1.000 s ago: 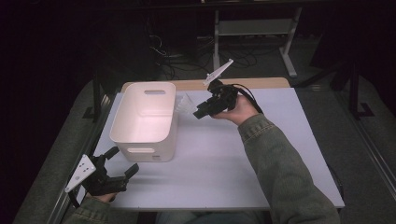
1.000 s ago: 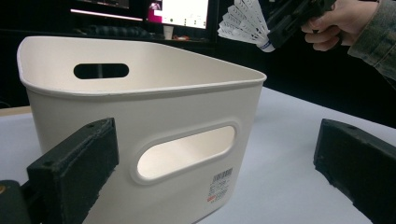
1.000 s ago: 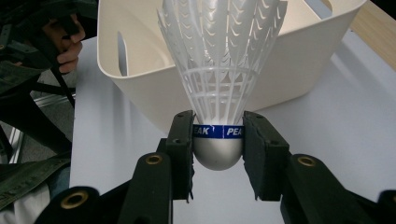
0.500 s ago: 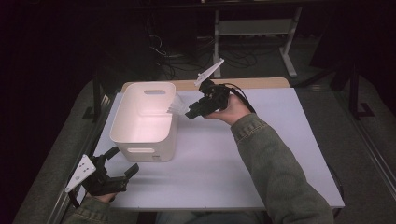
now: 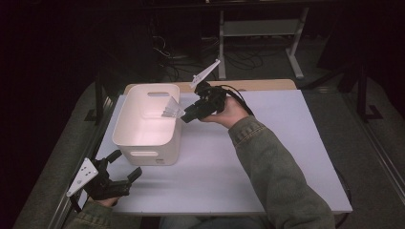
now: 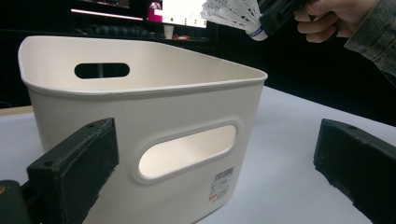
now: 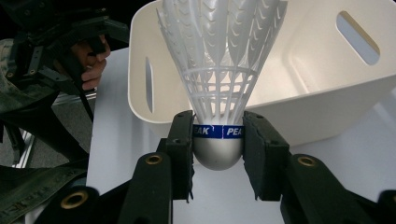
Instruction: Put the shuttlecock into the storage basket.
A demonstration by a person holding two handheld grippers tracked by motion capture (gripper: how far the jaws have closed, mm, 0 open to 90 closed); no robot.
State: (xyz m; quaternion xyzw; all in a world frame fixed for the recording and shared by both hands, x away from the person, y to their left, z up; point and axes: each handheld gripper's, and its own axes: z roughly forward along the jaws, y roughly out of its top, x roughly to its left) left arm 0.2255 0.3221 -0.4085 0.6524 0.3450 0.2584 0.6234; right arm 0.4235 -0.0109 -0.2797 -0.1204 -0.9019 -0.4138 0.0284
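Note:
A white plastic shuttlecock [image 7: 218, 70] with a blue band round its silver cork is pinched at the cork by my right gripper [image 7: 218, 149]. In the high view that gripper [image 5: 184, 116] holds the shuttlecock [image 5: 171, 110] on its side, skirt pointing left over the right rim of the white bin [image 5: 152, 153]. My left gripper [image 5: 125, 164] rests open at the table's near left corner, nothing between its fingers. Its own view faces the bin's handle wall [image 6: 140, 116], with the shuttlecock [image 6: 233, 14] high above the far rim.
The bin's inside [image 7: 327, 79] looks bare where it shows. The white table top [image 5: 286, 143] stretches right of the bin. A wooden strip [image 5: 258, 85] runs along the far edge. Cables and a metal frame [image 5: 258, 28] lie behind the table in the dark.
My right gripper has carried the shuttlecock leftward, from beside the bin to above its right rim. The left gripper has stayed put.

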